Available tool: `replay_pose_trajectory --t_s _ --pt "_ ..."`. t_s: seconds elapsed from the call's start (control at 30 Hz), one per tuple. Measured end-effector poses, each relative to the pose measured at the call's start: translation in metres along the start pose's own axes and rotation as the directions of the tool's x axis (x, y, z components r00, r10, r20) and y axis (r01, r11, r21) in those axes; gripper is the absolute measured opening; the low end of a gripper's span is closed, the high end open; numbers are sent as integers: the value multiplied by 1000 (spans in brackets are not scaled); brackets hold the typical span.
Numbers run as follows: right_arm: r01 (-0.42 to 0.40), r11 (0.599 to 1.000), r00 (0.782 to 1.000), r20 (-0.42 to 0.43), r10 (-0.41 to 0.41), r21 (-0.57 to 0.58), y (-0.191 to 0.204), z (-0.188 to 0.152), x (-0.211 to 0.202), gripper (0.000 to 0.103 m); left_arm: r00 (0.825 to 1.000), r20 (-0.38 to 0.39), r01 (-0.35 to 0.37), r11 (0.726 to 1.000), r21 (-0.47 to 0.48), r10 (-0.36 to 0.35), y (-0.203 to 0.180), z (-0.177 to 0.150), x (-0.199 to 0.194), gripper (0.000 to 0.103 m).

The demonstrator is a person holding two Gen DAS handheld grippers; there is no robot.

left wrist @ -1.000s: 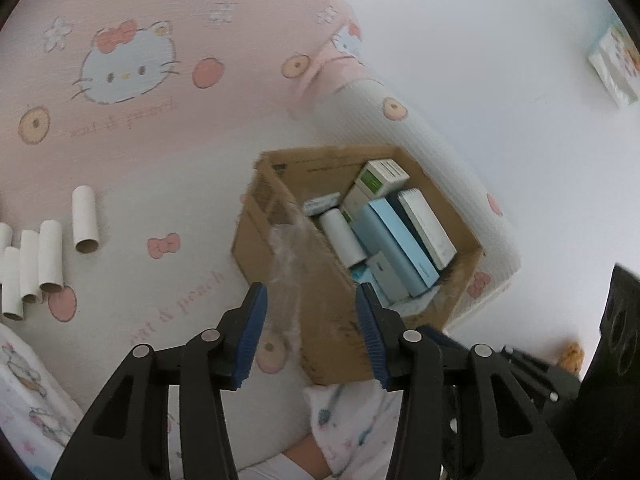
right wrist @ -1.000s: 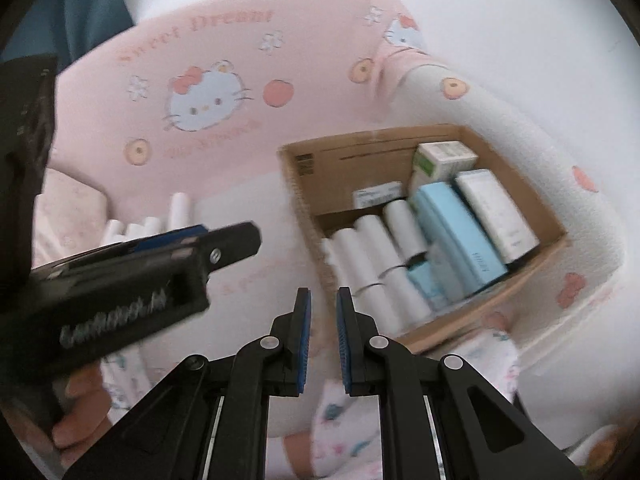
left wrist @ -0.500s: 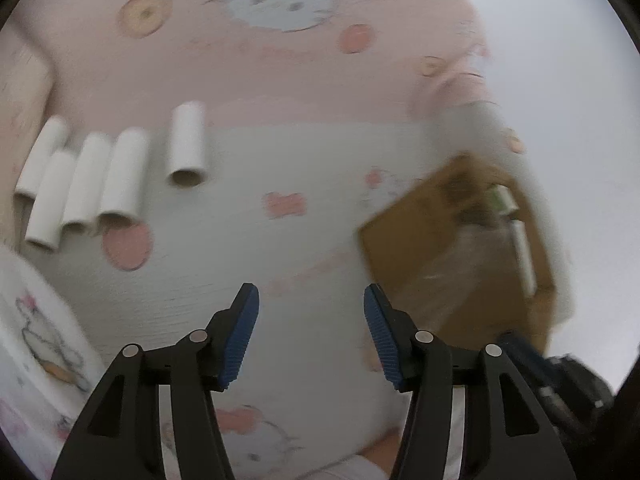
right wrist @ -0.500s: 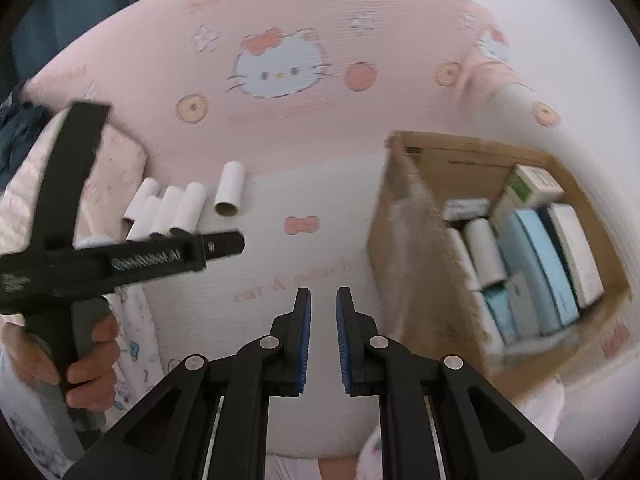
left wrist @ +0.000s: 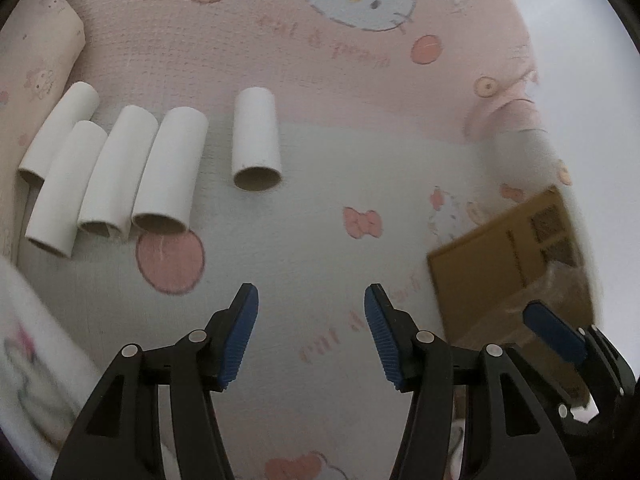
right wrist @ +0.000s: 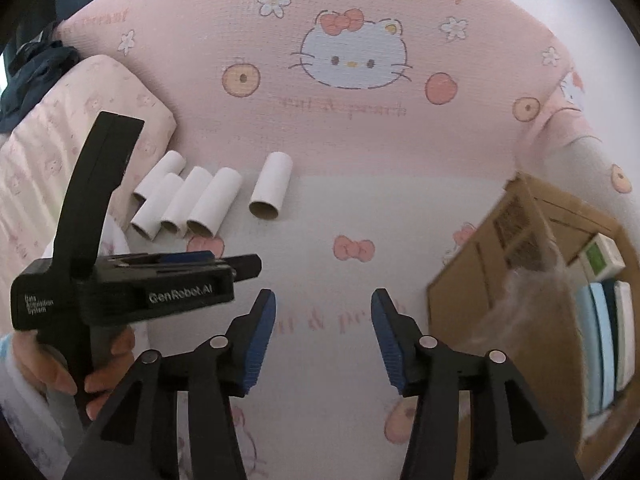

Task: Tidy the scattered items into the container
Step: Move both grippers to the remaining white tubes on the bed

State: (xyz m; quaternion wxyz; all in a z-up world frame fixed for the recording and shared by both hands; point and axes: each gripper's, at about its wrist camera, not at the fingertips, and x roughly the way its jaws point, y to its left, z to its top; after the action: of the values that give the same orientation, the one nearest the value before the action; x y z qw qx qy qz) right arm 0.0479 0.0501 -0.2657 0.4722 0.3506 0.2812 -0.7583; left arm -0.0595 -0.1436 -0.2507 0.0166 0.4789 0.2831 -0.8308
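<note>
Left gripper (left wrist: 311, 334): angled down over mat (left wrist: 320, 240), spread wide, empty. Right gripper (right wrist: 323, 338): angled down, jaws opening, empty. Five tubes (left wrist: 256, 140) at 11 o'clock; box (right wrist: 500, 280) at 3 o'clock.

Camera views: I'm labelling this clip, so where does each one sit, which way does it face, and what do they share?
Left wrist: on the left gripper, angled down at the mat; its open fingers show, the right gripper at lower right.
Right wrist: on the right gripper, angled down likewise; its jaws are opening, empty; a hand holds the left gripper.
Shared: five tubes, cardboard box.
</note>
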Motion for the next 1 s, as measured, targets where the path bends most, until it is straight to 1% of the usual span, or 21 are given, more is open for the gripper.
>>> replay_pose_trajectory --t_s 0.1,0.17,0.3,0.37,0.43,0.5,0.57,0.63,0.7,0.8,0.87,0.9,0.93,1.0 --pt "7 1000 1000 3 -7 2 -2 5 18 52 999 36 9 1000 -12 -9 3 16 3 60" --pt "-11 1000 1000 0 11 21 -7 7 31 53 998 59 28 999 -20 -27 8 28 5 60" --pt "-54 996 998 -32 56 71 -16 11 58 53 995 71 77 993 -94 -71 24 49 12 60" --pt "-49 996 998 -43 52 77 -17 14 70 53 995 74 70 991 -111 -62 30 56 15 60" --pt "-61 995 997 -40 64 84 -17 19 80 53 997 64 52 992 -115 -45 32 63 21 60" --pt "-82 992 995 -40 86 98 -16 24 90 53 998 36 46 990 -131 -42 35 71 30 60" --pt "-98 989 993 -48 104 113 -13 31 101 53 1000 17 24 990 -141 -22 39 79 39 59" --pt "-131 982 989 -50 139 137 -10 37 112 54 1000 5 13 990 -137 -13 41 85 45 60" --pt "-156 976 985 -48 165 151 -5 41 123 54 1000 -9 18 992 -124 -19 43 91 51 59" --pt "-172 974 982 -48 181 148 4 47 138 54 1000 -14 -10 994 -112 8 45 98 57 59" --pt "-185 970 980 -46 194 159 5 48 146 54 1000 -16 21 991 -132 -24 49 100 61 59" --pt "-200 964 977 -43 210 173 6 48 149 54 999 -29 35 988 -149 -40 52 101 64 59" --pt "-220 957 972 -39 232 191 7 48 152 54 999 -35 36 988 -153 -42 52 102 66 59" --pt "-255 939 963 -32 269 230 6 50 158 54 999 -13 33 991 -129 -35 50 104 66 59"
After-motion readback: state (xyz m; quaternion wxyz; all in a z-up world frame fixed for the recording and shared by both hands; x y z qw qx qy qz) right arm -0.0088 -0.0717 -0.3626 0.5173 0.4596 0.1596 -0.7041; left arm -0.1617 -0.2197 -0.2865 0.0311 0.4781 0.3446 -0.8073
